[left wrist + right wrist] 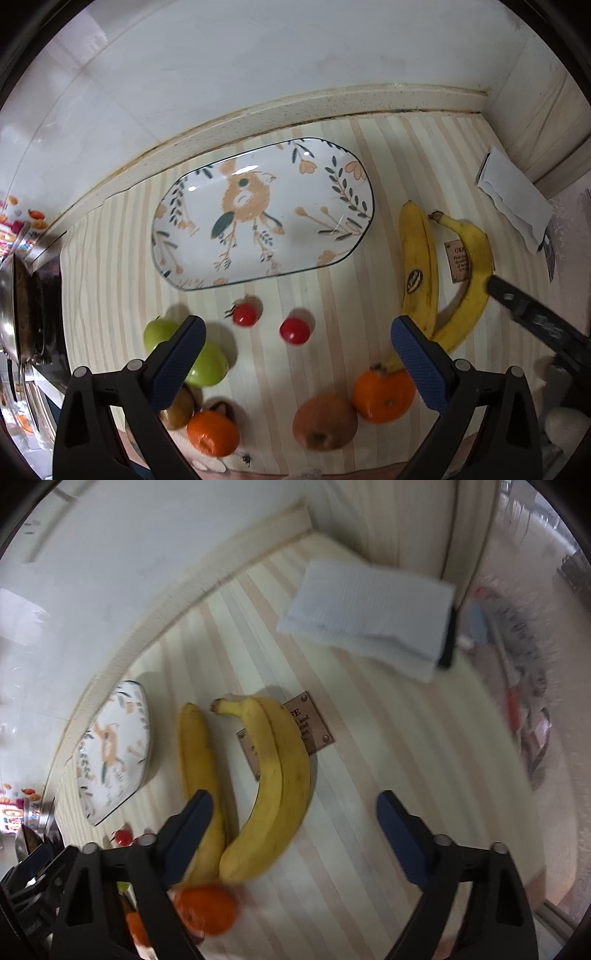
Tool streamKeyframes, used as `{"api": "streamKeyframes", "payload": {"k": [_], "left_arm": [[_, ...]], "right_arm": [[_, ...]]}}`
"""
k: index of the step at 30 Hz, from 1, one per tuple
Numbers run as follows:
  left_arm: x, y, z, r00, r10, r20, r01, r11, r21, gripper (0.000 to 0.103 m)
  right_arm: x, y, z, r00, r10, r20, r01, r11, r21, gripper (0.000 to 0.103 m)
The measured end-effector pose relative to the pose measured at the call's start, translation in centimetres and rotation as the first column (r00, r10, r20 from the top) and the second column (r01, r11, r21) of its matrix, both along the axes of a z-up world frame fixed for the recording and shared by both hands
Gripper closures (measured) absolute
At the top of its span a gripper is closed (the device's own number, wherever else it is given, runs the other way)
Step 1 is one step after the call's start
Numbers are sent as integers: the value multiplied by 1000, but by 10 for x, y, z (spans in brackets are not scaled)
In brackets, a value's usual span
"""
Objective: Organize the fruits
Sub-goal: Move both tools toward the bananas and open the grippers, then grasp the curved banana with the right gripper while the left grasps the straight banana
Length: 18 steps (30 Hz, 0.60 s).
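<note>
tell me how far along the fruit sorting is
Done: nothing yet; the plate is bare. In hand: nothing; the left gripper and the right gripper are both open and empty above the fruit. Left: all of it, lying on the striped mat: two bananas, two tomatoes, two green apples, two oranges and the brown fruits.

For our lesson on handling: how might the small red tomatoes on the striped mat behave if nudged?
The tomatoes look round and glossy, so they would probably roll and slip easily. The striped mat looks flat with no rim, so they might wander.
</note>
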<state>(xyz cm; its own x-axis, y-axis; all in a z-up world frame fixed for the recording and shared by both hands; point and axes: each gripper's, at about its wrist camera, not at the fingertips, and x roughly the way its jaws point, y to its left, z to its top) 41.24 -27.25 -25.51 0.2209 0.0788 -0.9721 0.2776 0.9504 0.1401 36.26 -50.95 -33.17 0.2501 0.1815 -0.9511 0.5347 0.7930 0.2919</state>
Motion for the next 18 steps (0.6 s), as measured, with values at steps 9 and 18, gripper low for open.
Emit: {"api": "streamKeyframes", "payload": {"k": [9,18], "left_arm": [[14,-22,-14,997,-67,-40,68,998,9,0],[30,-46,-31,986,-88,-139,77,994,-76,13]], "right_arm": [[15,27,-16,997,82,-12,-82,991,-101,60],[-10,9,-10,993,109,-44,-112,991,-69,62]]}}
